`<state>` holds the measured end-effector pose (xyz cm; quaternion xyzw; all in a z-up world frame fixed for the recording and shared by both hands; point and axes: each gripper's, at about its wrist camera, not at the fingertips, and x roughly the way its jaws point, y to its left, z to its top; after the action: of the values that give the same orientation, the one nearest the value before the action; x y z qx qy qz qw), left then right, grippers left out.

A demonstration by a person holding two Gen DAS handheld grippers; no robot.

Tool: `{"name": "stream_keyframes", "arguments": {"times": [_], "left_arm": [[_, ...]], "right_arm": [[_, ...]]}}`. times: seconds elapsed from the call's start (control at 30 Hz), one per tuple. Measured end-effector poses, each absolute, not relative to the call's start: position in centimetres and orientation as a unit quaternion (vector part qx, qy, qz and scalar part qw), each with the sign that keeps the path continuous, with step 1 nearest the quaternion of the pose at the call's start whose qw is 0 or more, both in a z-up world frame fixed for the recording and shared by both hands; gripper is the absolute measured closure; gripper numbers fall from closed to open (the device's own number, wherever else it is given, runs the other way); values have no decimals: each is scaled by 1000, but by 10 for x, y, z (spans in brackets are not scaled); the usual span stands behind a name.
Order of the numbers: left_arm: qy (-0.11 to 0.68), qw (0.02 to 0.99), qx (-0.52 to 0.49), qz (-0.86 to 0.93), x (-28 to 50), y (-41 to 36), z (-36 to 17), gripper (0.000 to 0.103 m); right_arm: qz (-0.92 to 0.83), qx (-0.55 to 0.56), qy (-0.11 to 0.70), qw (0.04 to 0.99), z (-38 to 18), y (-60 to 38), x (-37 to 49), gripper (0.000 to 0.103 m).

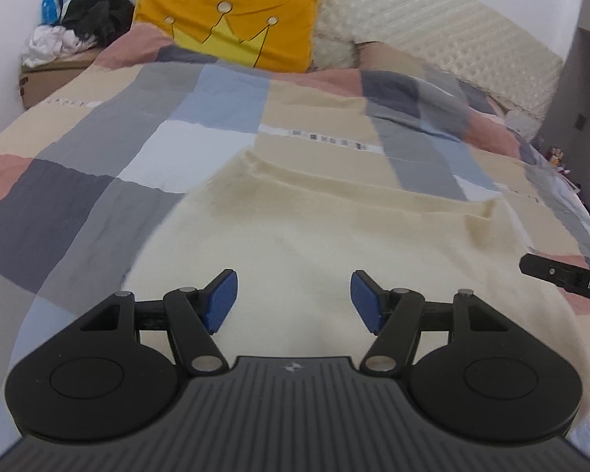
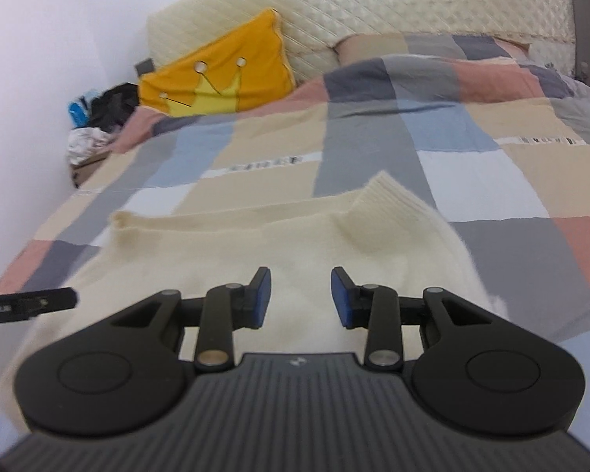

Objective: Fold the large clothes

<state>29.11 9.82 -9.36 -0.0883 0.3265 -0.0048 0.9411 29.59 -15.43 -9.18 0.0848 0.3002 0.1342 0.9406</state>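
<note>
Now your left tongs (image 1: 294,301) stand wide apart and empty over a cream knit sweater (image 1: 334,244) spread on the bed's patchwork quilt (image 1: 110,145). Your right tongs (image 2: 301,298) hang parted, narrower, gripping nothing above the same sweater, its ribbed cuff (image 2: 385,192) farther up. An orange crown pillow (image 1: 232,31) leans against the quilted headboard (image 1: 432,19).

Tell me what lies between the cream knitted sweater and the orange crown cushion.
Only the patchwork bedcover, bare, between cream knitted sweater and orange crown cushion; both wrist views show it.
</note>
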Motion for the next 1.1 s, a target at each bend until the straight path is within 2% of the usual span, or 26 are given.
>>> {"name": "stream_keyframes", "arguments": {"times": [0.43,0.9,1.1], "left_arm": [[288,955,-66,-30,187,59,-63,34],[274,959,-69,-27,90,47,-59,34],[281,955,-86,-27,83,45,-62,33]], "right_arm": [[150,94,250,952,-54,-156,216,66],[166,113,252,947,-61,-152,134,65],[161,167,276,933,-74,-156,116,65]]}}
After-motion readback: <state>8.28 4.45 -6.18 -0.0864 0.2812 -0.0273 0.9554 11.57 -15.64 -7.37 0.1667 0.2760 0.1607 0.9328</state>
